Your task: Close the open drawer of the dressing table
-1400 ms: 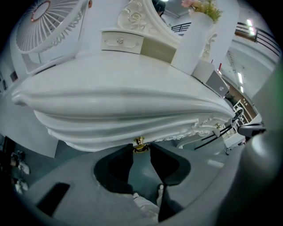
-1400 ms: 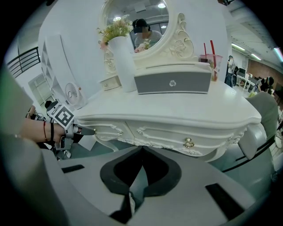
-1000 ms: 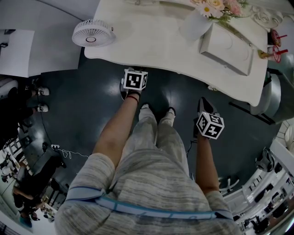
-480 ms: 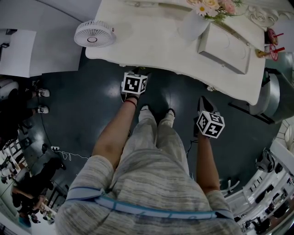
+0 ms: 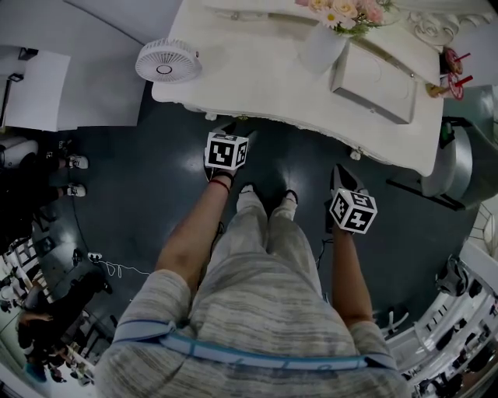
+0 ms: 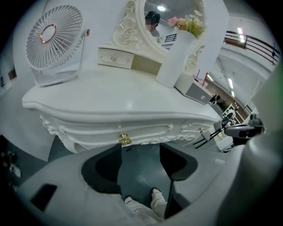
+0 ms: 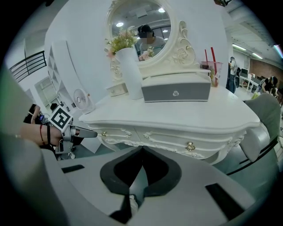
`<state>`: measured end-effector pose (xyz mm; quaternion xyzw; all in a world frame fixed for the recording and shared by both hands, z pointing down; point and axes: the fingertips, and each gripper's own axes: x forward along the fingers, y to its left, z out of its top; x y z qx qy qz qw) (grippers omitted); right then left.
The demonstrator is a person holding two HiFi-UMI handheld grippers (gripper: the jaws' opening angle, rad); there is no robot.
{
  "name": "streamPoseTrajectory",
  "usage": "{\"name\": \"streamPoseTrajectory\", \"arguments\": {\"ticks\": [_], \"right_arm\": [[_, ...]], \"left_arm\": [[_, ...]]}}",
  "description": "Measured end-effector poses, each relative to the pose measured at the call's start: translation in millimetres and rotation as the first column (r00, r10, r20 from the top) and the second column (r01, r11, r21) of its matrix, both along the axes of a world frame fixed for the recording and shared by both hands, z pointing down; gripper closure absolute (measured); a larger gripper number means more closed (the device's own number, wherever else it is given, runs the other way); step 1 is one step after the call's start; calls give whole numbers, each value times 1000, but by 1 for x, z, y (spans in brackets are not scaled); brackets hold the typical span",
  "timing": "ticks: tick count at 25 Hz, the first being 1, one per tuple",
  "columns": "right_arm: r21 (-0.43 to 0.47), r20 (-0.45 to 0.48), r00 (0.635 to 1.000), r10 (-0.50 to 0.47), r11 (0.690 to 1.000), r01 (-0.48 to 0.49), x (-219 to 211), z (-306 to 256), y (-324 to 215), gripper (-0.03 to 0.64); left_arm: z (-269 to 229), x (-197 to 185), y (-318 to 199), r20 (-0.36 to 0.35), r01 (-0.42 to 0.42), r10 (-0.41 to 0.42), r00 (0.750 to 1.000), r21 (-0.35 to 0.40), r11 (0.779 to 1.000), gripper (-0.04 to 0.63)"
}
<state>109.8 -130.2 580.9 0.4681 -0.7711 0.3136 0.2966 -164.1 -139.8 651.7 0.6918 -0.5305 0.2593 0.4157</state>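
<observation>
Standing at the white desk [image 5: 257, 85], I keep both tools low over a dark, glossy floor [image 5: 132, 186]. My left tool [image 6: 140, 148] is released: its jaws have just been opening and now stand wide, with only floor and the person's shoes showing between them. It points at the drawer [image 6: 132, 131], which sits flush in the desk's carved front, its brass knob [image 6: 125, 140] just above the gap and untouched. My right tool [image 7: 142, 149] is clenched, tips together on nothing, and hangs apart from the desk's front further along.

On the desk top a round white fan [image 5: 167, 61] stands at the left end. A tall white vase [image 5: 321, 48] of pink and white flowers [image 5: 342, 9] stands just beside a grey box [image 5: 372, 82] with a single knob. A cup with red straws [image 7: 211, 66] stands near the right end. An oval mirror [image 7: 140, 26] in an ornate white frame rises at the back, with a small drawer chest [image 6: 116, 57] at its foot. A grey chair [image 5: 459, 167] stands off the desk's right end. White walls, a dark railing [image 6: 254, 42] and ceiling strip lights close the room.
</observation>
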Motion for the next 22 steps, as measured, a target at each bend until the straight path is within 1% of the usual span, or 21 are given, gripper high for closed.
{"name": "streamPoseTrajectory", "arguments": {"ticks": [3, 5, 7, 11, 14, 22], "right_arm": [[7, 12, 1000, -8, 1000, 8, -2, -6, 5, 607], [15, 23, 1000, -13, 1000, 13, -2, -11, 7, 607], [25, 32, 999, -19, 1000, 18, -3, -17, 8, 607], [47, 48, 998, -28, 999, 25, -3, -29, 13, 607], [65, 60, 998, -33, 997, 29, -3, -40, 16, 607], [100, 86, 995, -50, 994, 42, 5, -64, 28, 607]], "left_arm": [[-13, 8, 9, -6, -14, 14, 1000, 20, 1000, 327], [-23, 15, 13, -14, -21, 21, 1000, 34, 999, 349], [-33, 23, 17, -29, -24, 26, 999, 51, 998, 386], [-55, 39, 24, -42, -52, 56, 998, 88, 995, 482], [-69, 53, 29, -46, -79, 85, 995, 113, 990, 528], [-110, 87, 41, -58, -132, 145, 988, 177, 975, 571]]}}
